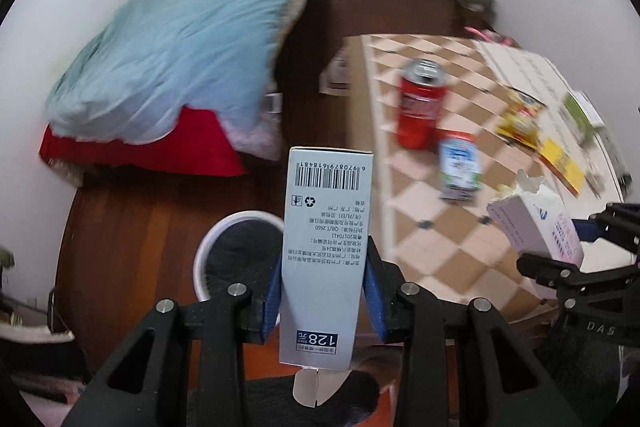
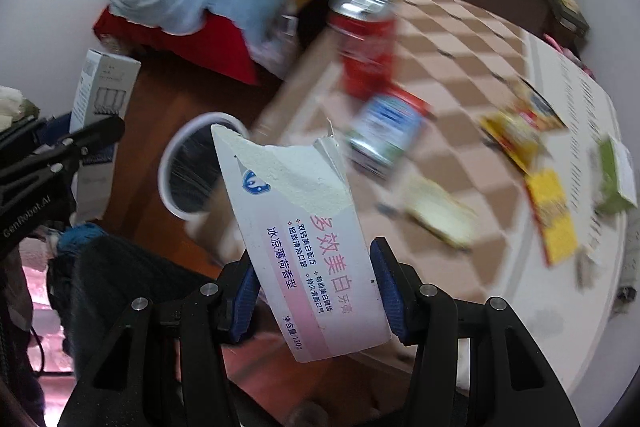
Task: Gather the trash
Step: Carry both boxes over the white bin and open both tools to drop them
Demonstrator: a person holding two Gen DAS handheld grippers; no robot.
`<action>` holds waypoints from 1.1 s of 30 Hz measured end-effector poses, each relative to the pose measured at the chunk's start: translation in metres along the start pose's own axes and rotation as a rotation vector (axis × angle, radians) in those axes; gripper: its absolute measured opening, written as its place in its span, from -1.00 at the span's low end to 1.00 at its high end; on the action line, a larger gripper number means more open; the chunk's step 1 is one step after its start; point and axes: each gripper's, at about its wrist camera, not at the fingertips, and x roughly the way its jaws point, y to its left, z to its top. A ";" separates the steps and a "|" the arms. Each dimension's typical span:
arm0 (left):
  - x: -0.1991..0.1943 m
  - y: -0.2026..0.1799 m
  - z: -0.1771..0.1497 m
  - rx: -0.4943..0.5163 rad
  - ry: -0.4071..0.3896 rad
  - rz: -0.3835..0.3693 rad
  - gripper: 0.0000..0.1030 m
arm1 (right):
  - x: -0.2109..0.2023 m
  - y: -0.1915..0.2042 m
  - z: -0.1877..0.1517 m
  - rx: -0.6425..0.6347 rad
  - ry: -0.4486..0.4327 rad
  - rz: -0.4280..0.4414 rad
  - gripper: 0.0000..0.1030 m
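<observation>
My left gripper (image 1: 325, 297) is shut on a tall grey carton (image 1: 326, 247) with a barcode, held upright above the floor. Behind it stands a white-rimmed trash bin (image 1: 236, 251) with a dark inside. My right gripper (image 2: 316, 293) is shut on a torn white and pink toothpaste box (image 2: 304, 239), tilted left toward the trash bin (image 2: 192, 167). The toothpaste box (image 1: 536, 227) and right gripper (image 1: 576, 259) show at the right of the left wrist view. The grey carton (image 2: 102, 103) and left gripper (image 2: 76, 143) appear at the left of the right wrist view.
A checkered table (image 1: 460, 247) carries a red can (image 1: 420, 103), a small blue-white carton (image 1: 458, 167), yellow wrappers (image 1: 524, 119) and a green box (image 1: 584, 111). A bed with a blue quilt (image 1: 180, 59) and a red sheet stands behind on the wooden floor (image 1: 132, 239).
</observation>
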 end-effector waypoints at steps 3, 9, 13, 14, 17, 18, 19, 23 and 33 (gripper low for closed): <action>0.010 0.042 -0.004 -0.066 0.010 0.015 -0.38 | 0.021 0.042 0.024 -0.003 0.000 0.048 0.07; 0.073 0.145 -0.023 -0.305 0.118 -0.048 -0.38 | 0.087 0.106 0.068 0.029 0.043 0.098 0.07; 0.131 0.196 -0.038 -0.469 0.219 -0.141 -0.38 | 0.146 0.130 0.089 0.072 0.118 0.105 0.07; 0.151 0.209 -0.042 -0.509 0.250 -0.165 -0.38 | 0.161 0.133 0.093 0.084 0.139 0.105 0.07; 0.191 0.228 -0.047 -0.574 0.316 -0.225 -0.37 | 0.205 0.146 0.105 0.117 0.204 0.104 0.07; 0.202 0.233 -0.048 -0.587 0.333 -0.235 -0.37 | 0.214 0.150 0.108 0.118 0.214 0.100 0.07; 0.213 0.236 -0.048 -0.595 0.350 -0.251 -0.37 | 0.223 0.154 0.110 0.120 0.226 0.097 0.07; 0.245 0.241 -0.046 -0.621 0.405 -0.291 -0.34 | 0.256 0.167 0.116 0.114 0.269 0.080 0.07; 0.248 0.269 -0.060 -0.599 0.402 -0.188 0.87 | 0.288 0.179 0.124 0.120 0.300 0.089 0.86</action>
